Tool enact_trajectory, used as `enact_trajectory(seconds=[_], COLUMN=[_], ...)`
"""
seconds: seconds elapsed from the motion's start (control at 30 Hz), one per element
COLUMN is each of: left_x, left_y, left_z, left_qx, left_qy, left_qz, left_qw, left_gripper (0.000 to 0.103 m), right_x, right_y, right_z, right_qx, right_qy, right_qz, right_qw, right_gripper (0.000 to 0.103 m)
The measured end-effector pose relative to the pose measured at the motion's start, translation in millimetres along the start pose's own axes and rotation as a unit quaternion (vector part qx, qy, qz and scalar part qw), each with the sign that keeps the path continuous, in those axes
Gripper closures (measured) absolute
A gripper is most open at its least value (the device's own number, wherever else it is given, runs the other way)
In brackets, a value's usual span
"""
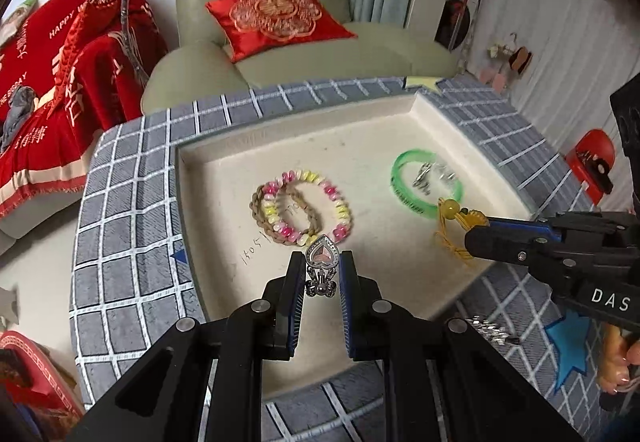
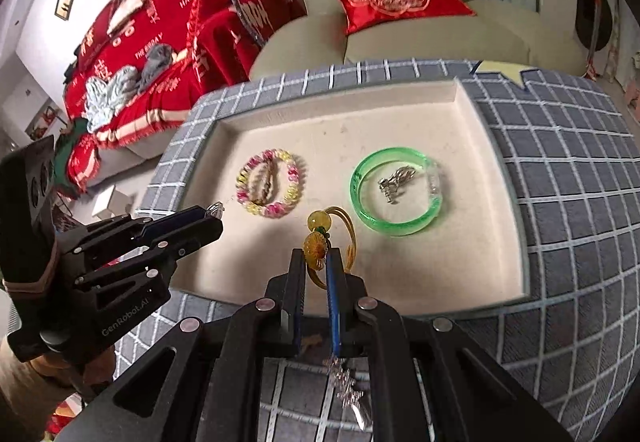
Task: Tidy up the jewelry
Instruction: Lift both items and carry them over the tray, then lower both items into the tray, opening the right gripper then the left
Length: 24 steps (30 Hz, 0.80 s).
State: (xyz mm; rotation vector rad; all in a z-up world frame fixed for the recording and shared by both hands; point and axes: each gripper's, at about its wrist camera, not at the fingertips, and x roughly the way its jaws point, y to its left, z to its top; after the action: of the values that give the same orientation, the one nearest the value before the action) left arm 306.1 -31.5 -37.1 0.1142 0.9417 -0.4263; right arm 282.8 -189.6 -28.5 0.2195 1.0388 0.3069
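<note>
- Left claw point(image 1: 322, 262) is clamped on a silver heart pendant point(image 1: 322, 255), one finger pressing each side of the heart; its small ornate dangle hangs free between the fingers. It hovers over the near edge of the cream tray point(image 1: 360, 146), just short of the pink-and-yellow bead bracelet point(image 1: 306, 208).
- Right claw point(image 2: 316, 262) is pinched tight on an amber flower charm point(image 2: 314, 247) — a round yellow bead point(image 2: 316, 220) and thin yellow cord point(image 2: 348, 238) trail out past the tips, over the tray near the green bangle point(image 2: 394, 198).
- Pendant: probably light, hard and slick metal. The flat flanks of the heart look like the safest hold; the dangle seems too fine and loose to take.
- Charm: likely light but brittle, so a gentle squeeze on the disc is wiser than on the limp cord, which would slide and swing.
- Green bangle: stiff and smooth — best taken across its rim. Small silver pieces point(image 2: 396, 180) lie inside it.
- Bead bracelet: floppy, with a braided cord point(image 1: 280, 214) lying in the same loop.
</note>
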Motion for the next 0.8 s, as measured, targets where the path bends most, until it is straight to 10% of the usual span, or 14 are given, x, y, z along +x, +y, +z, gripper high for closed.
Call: enact_trajectory(seconds=[0.8], left_x=[33.4], left_y=[-4.5], left_z=[3.2], left_qx=[-0.020], left_qy=[0.012], left_qz=[0.064], left_qw=[0.9977], left_gripper=[0.070], right_x=[39.3], right_y=[-32.4], right_z=[24.6], right_qx=[0.011], right_qy=[0.007], right_qz=[-0.085], right_qw=[0.996], right_gripper=[0.092])
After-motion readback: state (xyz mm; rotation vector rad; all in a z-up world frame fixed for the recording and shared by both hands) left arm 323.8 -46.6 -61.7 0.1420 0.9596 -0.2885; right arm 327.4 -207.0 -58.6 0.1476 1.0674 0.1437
